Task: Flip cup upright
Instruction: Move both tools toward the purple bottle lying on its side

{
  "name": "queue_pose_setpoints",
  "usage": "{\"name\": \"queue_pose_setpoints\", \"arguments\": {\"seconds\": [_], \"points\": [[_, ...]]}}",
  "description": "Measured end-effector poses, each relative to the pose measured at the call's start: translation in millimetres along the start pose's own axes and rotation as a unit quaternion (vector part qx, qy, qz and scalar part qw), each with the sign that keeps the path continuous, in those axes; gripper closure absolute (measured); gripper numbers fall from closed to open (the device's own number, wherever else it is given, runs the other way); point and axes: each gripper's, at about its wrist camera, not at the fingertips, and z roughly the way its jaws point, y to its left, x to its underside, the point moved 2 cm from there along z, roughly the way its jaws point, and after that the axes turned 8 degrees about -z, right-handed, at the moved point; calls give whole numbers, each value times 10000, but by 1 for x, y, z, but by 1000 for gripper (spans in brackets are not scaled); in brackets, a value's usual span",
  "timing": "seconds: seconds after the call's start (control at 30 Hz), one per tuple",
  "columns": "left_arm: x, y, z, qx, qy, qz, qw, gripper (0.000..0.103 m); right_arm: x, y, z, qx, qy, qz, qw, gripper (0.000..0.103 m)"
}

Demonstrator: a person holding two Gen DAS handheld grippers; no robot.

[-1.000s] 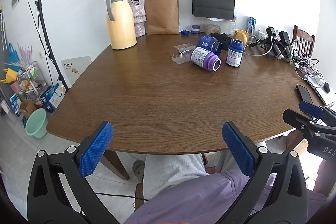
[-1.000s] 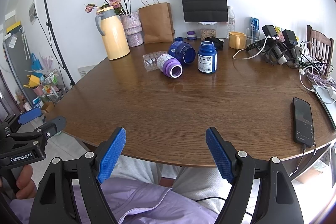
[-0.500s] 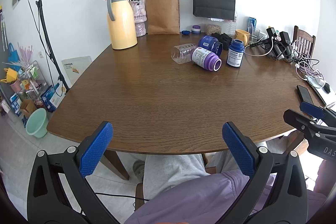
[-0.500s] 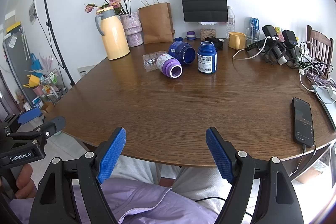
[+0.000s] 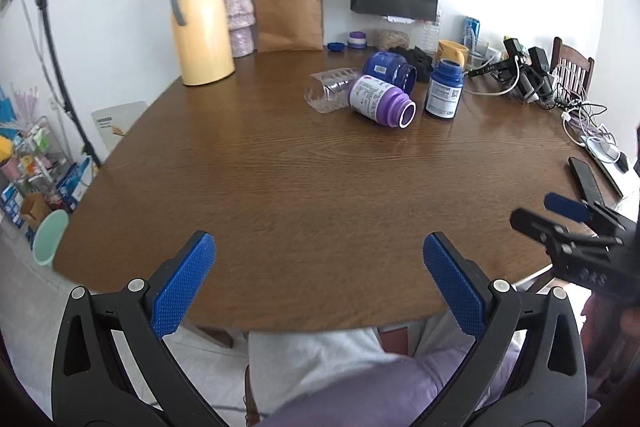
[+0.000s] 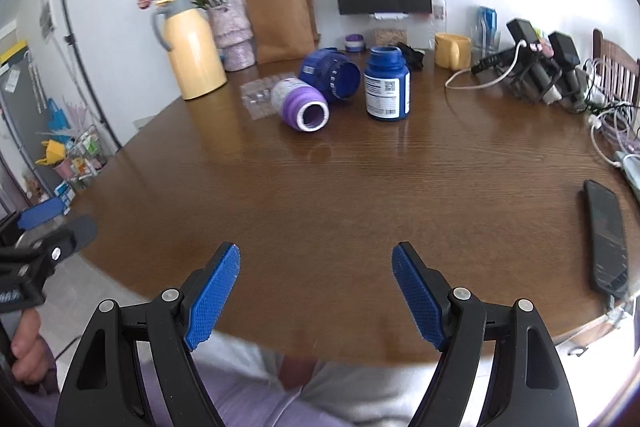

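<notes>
Toward the far edge of the tabletop (image 5: 280, 187) a clear plastic cup (image 5: 330, 95) lies on its side, touching a purple bottle (image 5: 382, 103) that also lies tipped over; a dark blue jar (image 6: 330, 75) lies just behind them and a blue bottle (image 6: 387, 89) stands upright beside them. Over the near edge, the left claw (image 5: 319, 277) and the right claw (image 6: 316, 293) both hang released, fingers spread wide and empty, well apart from the cup.
</notes>
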Motion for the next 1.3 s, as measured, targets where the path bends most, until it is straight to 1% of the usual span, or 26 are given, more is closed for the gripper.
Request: {"name": "queue_pose_setpoints", "arguments": {"seconds": [0.03,0.1,0.17,0.23,0.27,0.3,0.33,0.4,0.47,0.57,0.67,0.7,0.77,0.8,0.83,0.87,0.9,0.97,1.0,1.07,1.2,1.27,1.3], "points": [[-3,-1,7,105,-7,67,9999,0,-5,-4,9,2,6,-7,10000,17],[-10,-2,24,56,42,207,9998,0,-14,-10,26,1,42,-34,10000,15],[-19,2,41,6,130,208,9997,0,-27,-16,42,-90,55,-34,9999,14],[-32,9,60,14,236,99,9997,0,-41,-20,58,-184,-2,-13,9998,13],[-38,13,68,26,279,42,9996,0,-48,-21,66,-221,-42,-49,9997,11],[-46,16,76,36,316,-22,9995,0,-57,-21,77,-266,-85,-136,9995,2],[-54,19,83,72,313,-59,9995,0,-62,-21,84,-294,-99,-201,9993,0],[-71,19,97,136,301,-28,9995,0,-77,-17,102,-307,-49,-410,9987,0],[-88,18,109,281,268,67,9992,0,-93,-13,118,-296,25,-622,9976,0],[-110,13,130,439,242,264,9984,0,-116,-12,142,-293,89,-725,9969,0],[-125,10,150,594,308,324,9972,0,-134,-15,169,-415,291,-632,9967,0],[-128,9,157,665,347,341,9966,0,-139,-16,178,-454,325,-610,9966,0],[-129,8,164,695,408,335,9962,0,-143,-12,186,-496,388,-691,9956,0],[-128,7,167,760,456,336,9955,0,-144,-10,188,-506,329,-759,9953,2],[-128,7,168,832,482,333,9948,0,-145,-7,190,-468,272,-829,9951,20],[-127,7,169,900,509,320,9941,0,-145,-5,193,-524,273,-851,9946,37],[-125,6,169,948,529,339,9935,1,-146,-4,195,-542,294,-849,9945,42],[-123,2,167,955,531,452,9930,2,-144,-1,194,-508,289,-970,9936,43],[-122,0,165,939,515,540,9928,2,-142,1,190,-547,263,-1049,9926,52],[-118,-4,159,995,466,691,9915,2,-135,3,182,-713,258,-1062,9915,52],[-107,-9,147,1089,448,907,9889,2,-108,8,158,-1023,221,-1317,9857,52],[-100,-12,144,1180,504,930,9874,2,-97,8,145,-1112,219,-1308,9849,52],[-97,-13,145,1251,596,920,9861,2,-90,8,138,-1147,183,-1281,9849,52]]}}
